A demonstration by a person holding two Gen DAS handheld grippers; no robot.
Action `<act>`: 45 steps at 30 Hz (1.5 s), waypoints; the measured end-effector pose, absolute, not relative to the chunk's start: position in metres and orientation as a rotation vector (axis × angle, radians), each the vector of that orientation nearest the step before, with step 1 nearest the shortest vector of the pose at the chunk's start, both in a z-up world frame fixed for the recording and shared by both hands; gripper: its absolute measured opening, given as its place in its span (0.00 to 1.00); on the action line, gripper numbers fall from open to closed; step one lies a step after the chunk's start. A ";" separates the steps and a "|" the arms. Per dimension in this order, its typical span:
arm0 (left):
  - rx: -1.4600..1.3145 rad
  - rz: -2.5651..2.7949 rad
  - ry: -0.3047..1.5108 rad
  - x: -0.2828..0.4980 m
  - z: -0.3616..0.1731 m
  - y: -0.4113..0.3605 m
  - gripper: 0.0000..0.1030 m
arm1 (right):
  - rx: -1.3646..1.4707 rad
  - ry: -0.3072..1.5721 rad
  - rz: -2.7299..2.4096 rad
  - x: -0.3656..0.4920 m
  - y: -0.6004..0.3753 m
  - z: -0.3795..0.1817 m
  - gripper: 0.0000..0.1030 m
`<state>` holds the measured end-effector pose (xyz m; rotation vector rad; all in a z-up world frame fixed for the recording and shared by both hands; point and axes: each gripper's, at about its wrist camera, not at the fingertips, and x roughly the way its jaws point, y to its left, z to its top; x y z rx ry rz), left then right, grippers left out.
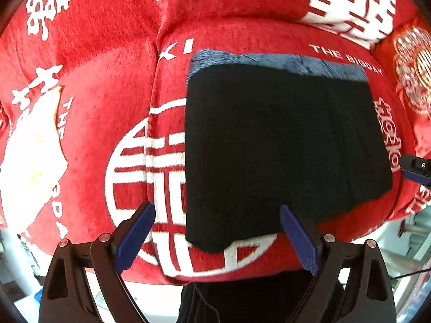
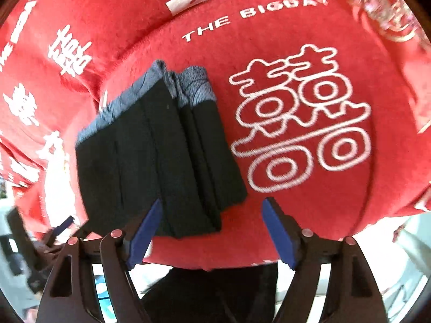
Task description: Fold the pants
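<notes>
The black pants (image 1: 282, 145) lie folded into a compact stack on a red plush cover, with a grey-blue inner lining (image 1: 269, 62) showing along the far edge. My left gripper (image 1: 215, 234) hovers open above the stack's near left corner, nothing pressed between its blue pads (image 1: 136, 238). In the right wrist view the same folded pants (image 2: 161, 156) show layered edges on their right side. My right gripper (image 2: 212, 231) stands open over the near right corner, its pads (image 2: 278, 234) clear of the cloth. A bit of the right gripper (image 1: 416, 169) shows at the left view's right edge.
The red cover (image 2: 296, 202) with white characters and "THE BIGDAY" print spans a cushioned seat and backrest. A white patch (image 1: 32, 161) lies at the left. A red cushion with gold pattern (image 1: 412, 72) sits far right. The seat's front edge drops to a pale floor (image 2: 420, 242).
</notes>
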<state>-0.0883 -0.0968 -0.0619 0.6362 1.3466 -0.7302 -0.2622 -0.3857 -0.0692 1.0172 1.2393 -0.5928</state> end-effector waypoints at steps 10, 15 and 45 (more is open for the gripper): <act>0.646 -0.727 1.318 -0.112 -0.021 -0.087 1.00 | 0.822 1.235 -0.665 -0.247 -0.335 -0.020 0.89; 0.638 -0.733 1.299 -0.116 -0.003 -0.084 1.00 | 0.788 1.213 -0.675 -0.245 -0.315 0.005 1.00; 0.633 -0.593 1.288 -0.142 0.048 -0.095 1.00 | 0.706 1.343 -0.606 -0.241 -0.314 0.047 1.00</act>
